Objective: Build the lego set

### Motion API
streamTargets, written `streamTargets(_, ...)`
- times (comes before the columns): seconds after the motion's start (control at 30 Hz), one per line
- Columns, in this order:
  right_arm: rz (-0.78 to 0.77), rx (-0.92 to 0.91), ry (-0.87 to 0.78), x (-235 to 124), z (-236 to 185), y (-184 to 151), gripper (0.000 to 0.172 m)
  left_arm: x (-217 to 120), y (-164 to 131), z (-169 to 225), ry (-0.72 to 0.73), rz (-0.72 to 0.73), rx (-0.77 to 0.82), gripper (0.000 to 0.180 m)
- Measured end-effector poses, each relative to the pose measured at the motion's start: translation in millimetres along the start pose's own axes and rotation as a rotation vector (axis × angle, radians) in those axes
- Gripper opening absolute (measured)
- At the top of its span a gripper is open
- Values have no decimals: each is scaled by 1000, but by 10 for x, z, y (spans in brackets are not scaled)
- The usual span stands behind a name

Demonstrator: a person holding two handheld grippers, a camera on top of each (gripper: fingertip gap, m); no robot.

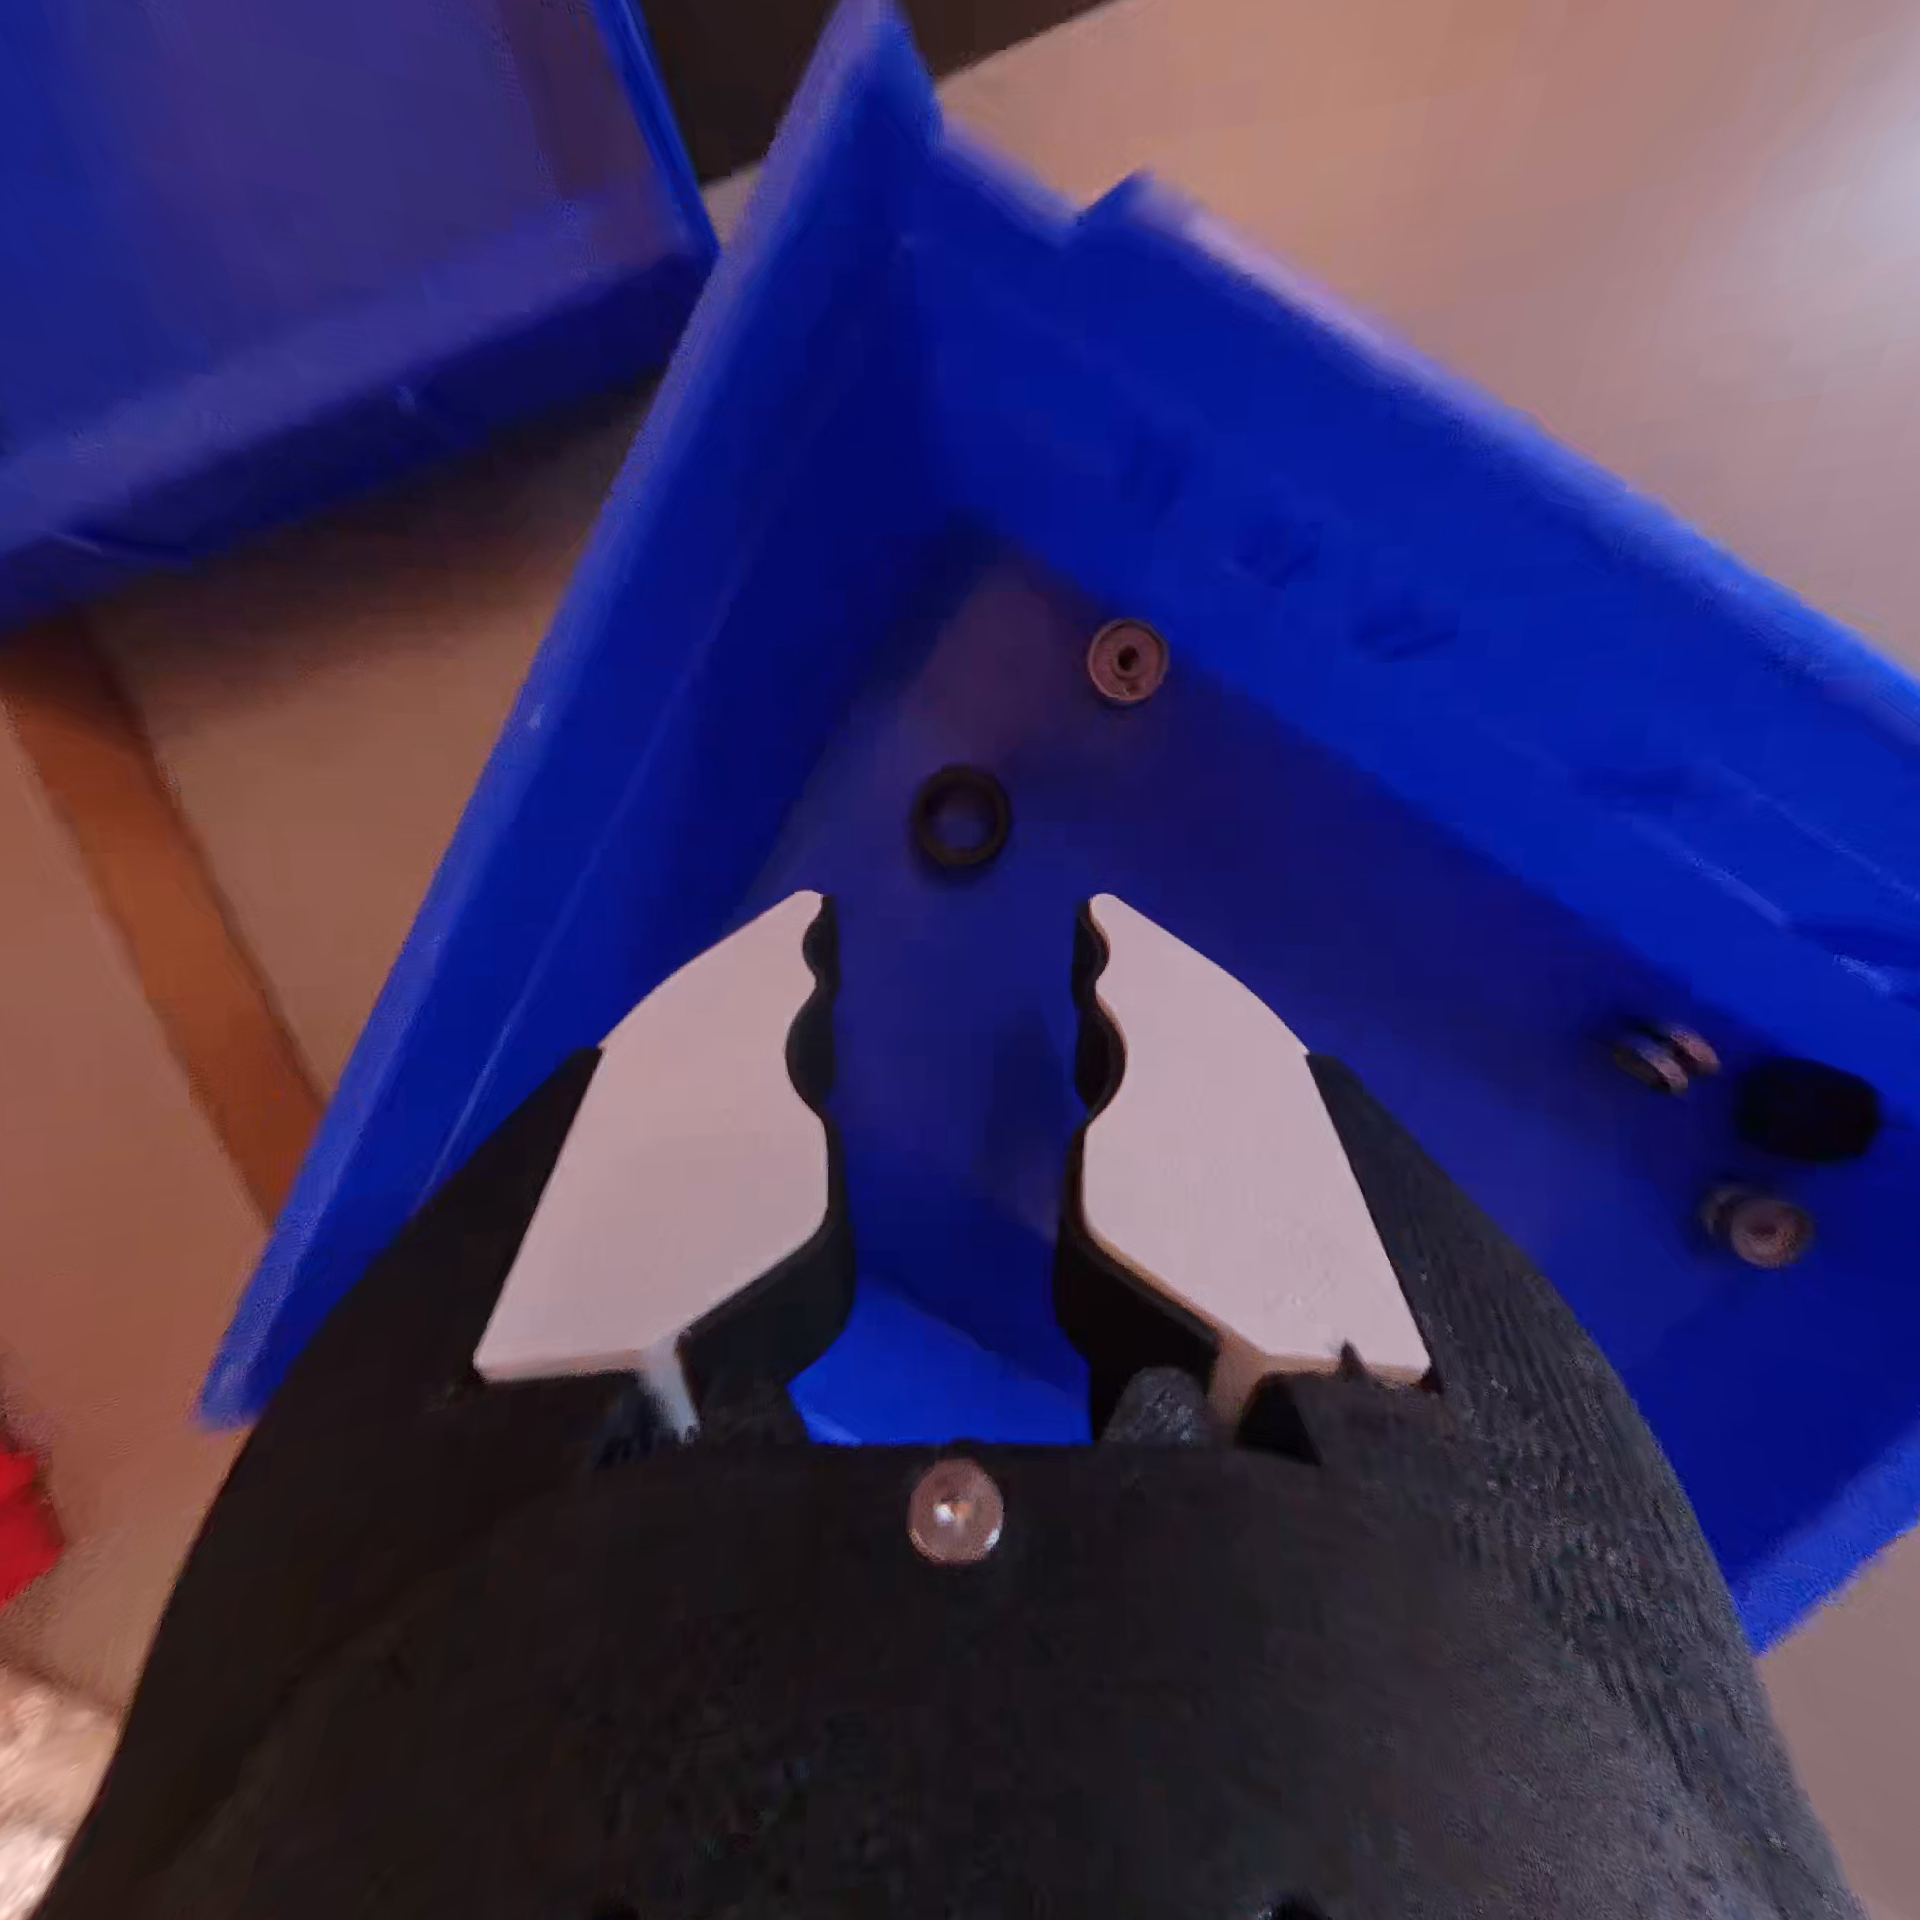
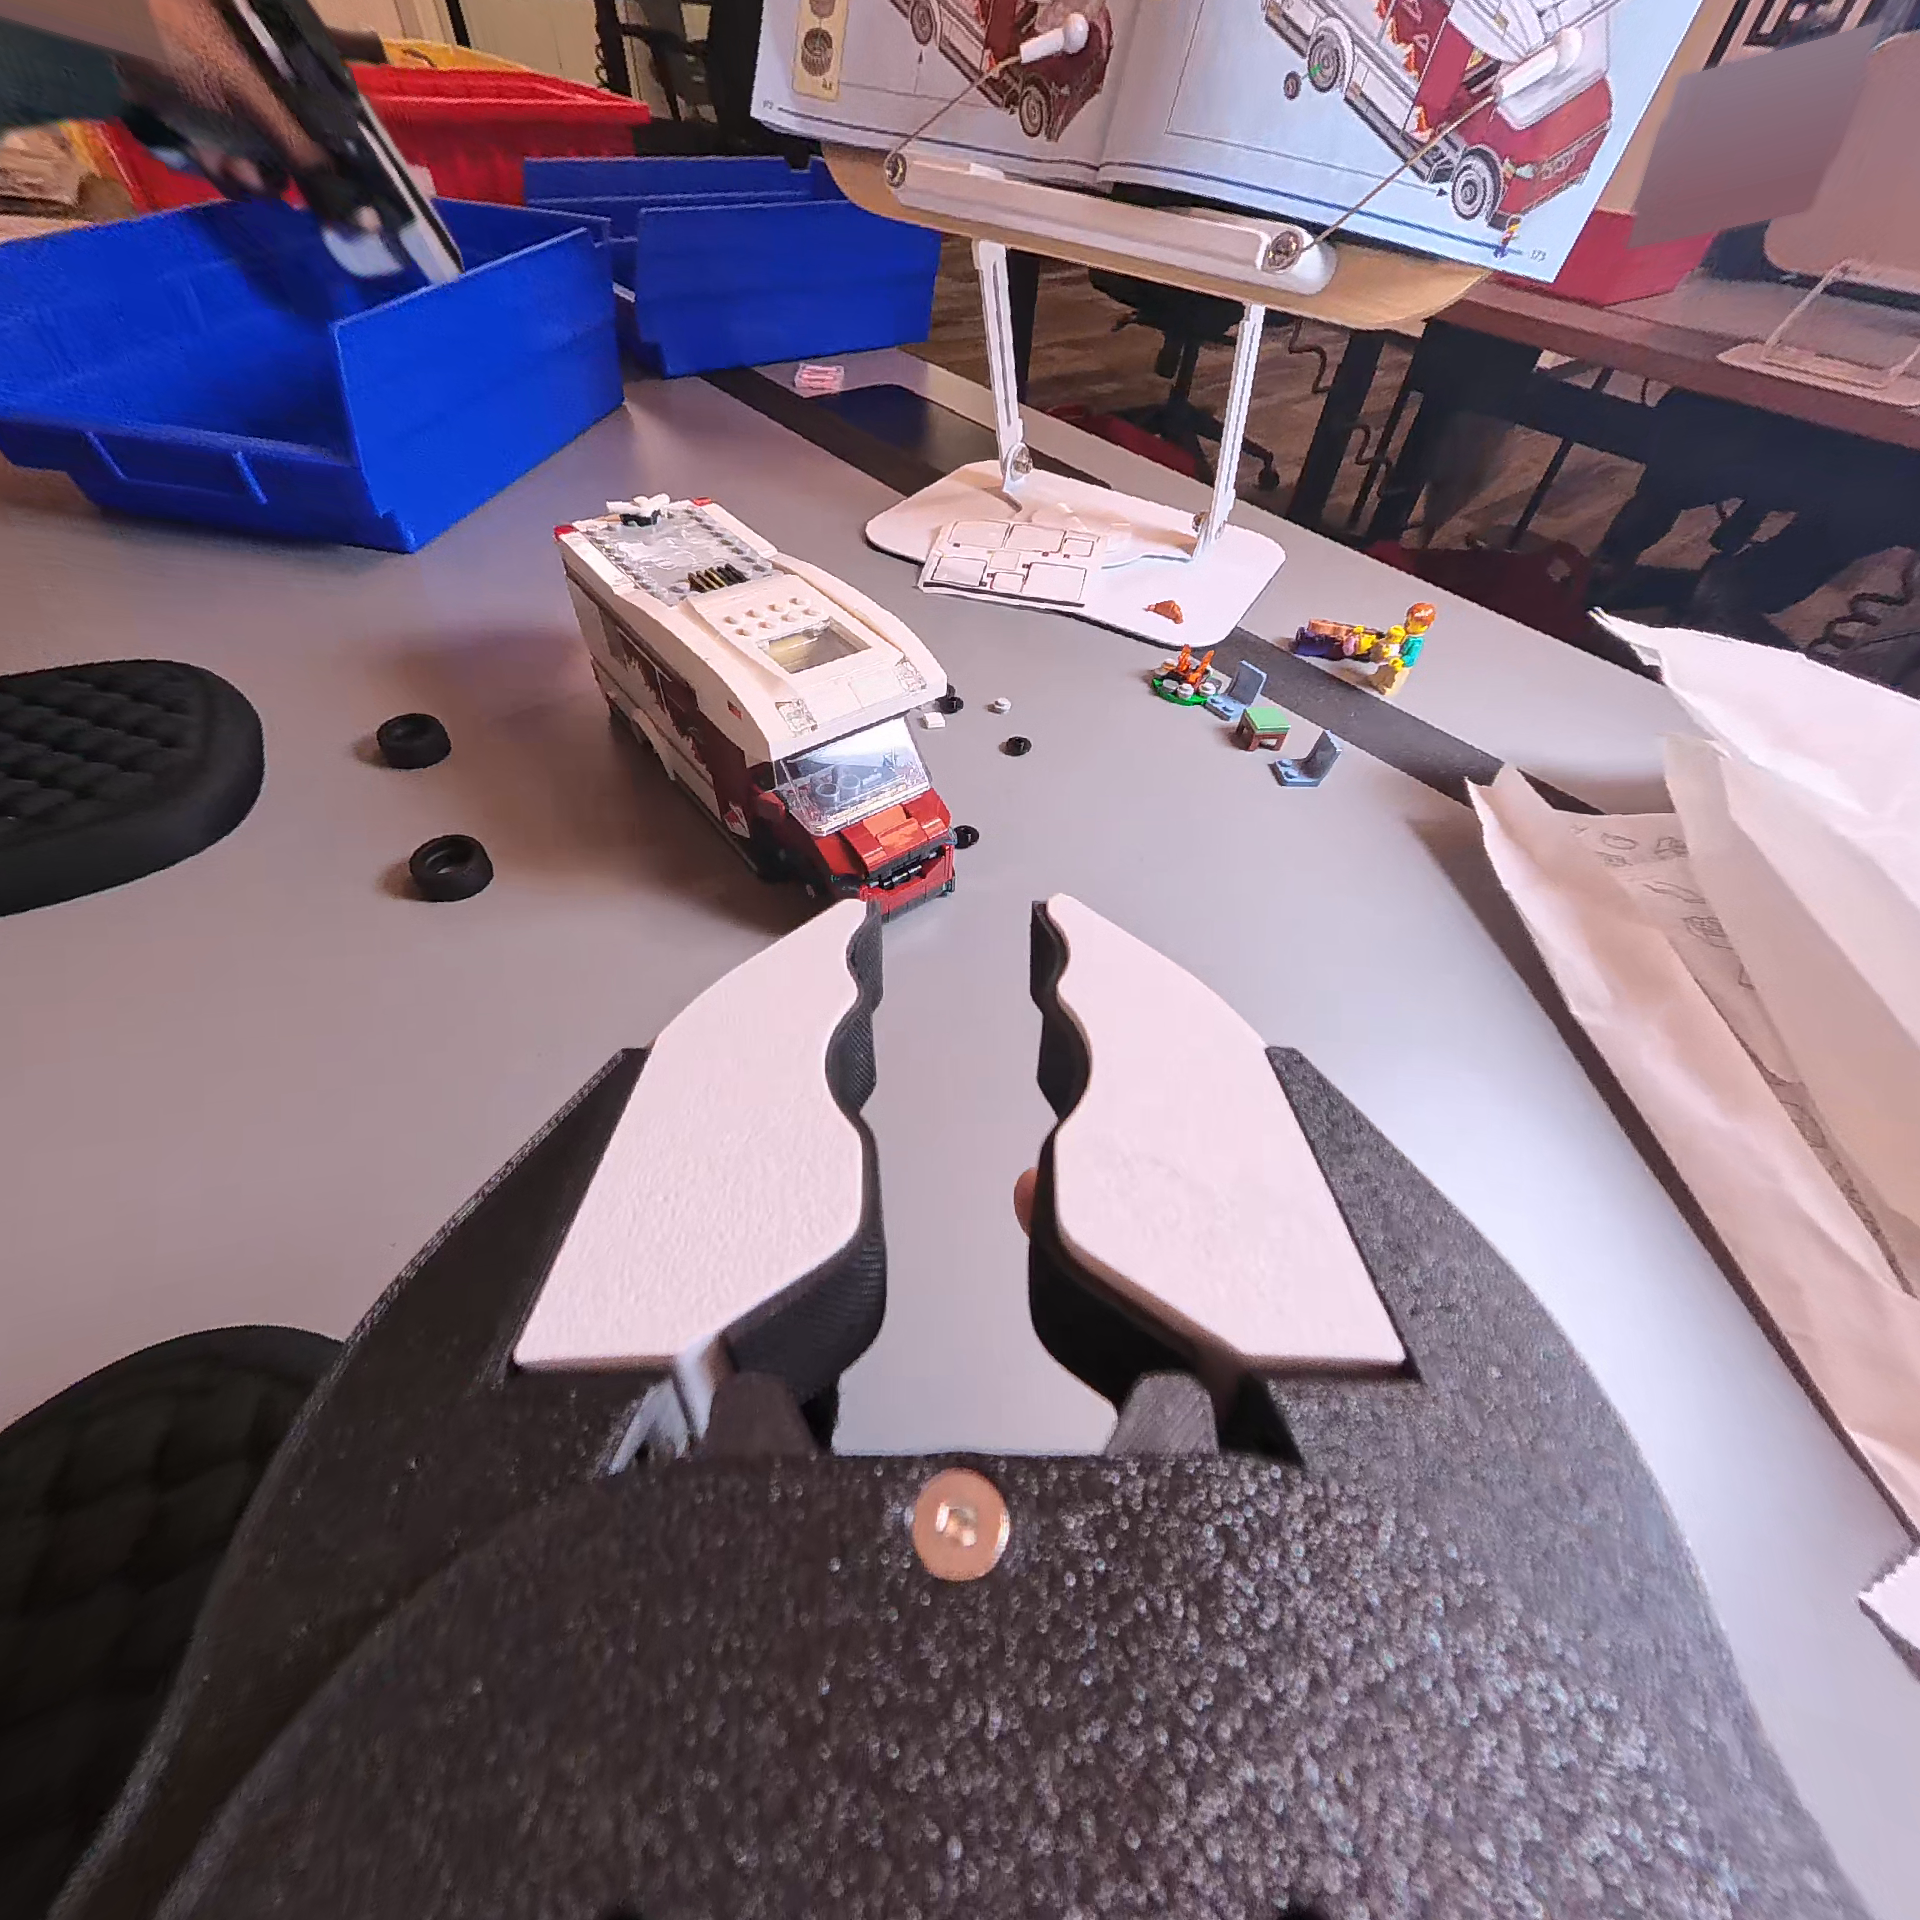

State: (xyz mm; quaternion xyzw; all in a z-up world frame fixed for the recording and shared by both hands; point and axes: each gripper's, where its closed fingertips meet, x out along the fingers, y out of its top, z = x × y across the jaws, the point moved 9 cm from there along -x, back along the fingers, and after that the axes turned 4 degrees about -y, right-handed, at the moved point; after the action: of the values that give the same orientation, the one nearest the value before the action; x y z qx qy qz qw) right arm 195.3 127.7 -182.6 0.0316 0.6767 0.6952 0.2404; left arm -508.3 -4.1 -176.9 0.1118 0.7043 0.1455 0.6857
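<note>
My left gripper (image 1: pixel 961 909) is open and empty, reaching down into a blue bin (image 1: pixel 665 727). A small black ring (image 1: pixel 961 824) lies on the bin floor just ahead of the fingertips, apart from them. A round dark piece (image 1: pixel 1127 662) lies farther in, and a few more small dark pieces (image 1: pixel 1756 1226) lie to the right. The right wrist view shows this gripper (image 2: pixel 353 187) in the blue bin (image 2: pixel 468 364) at far left. My right gripper (image 2: pixel 956 914) is open and empty above the grey table (image 2: pixel 1195 935). A white and dark red toy camper van (image 2: pixel 748 686) stands just ahead-left of it.
Two black tyres (image 2: pixel 414 741) (image 2: pixel 451 865) lie left of the van. An open instruction booklet (image 2: pixel 1195 104) sits on a white stand (image 2: pixel 1226 582). Small brick builds (image 2: pixel 1195 675) and a minifigure (image 2: pixel 1403 644) lie right. White paper bags (image 2: pixel 1766 935) cover the right edge. More blue bins (image 2: pixel 779 270) stand behind.
</note>
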Motion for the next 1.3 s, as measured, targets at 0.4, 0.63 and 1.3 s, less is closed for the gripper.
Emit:
streamTargets(0.4, -13, 7, -1, 36, 12, -24, 26, 177, 122, 253, -16, -85, 179, 25)
streamTargets(0.63, -8, 6, 4, 45, 8, -27, 26, -688, -84, 2366, -248, 145, 735, 24)
streamTargets(1.3, -9, 10, 9, 34, -13, -53, 26, -720, -138, 2648, -305, 219, 867, 32)
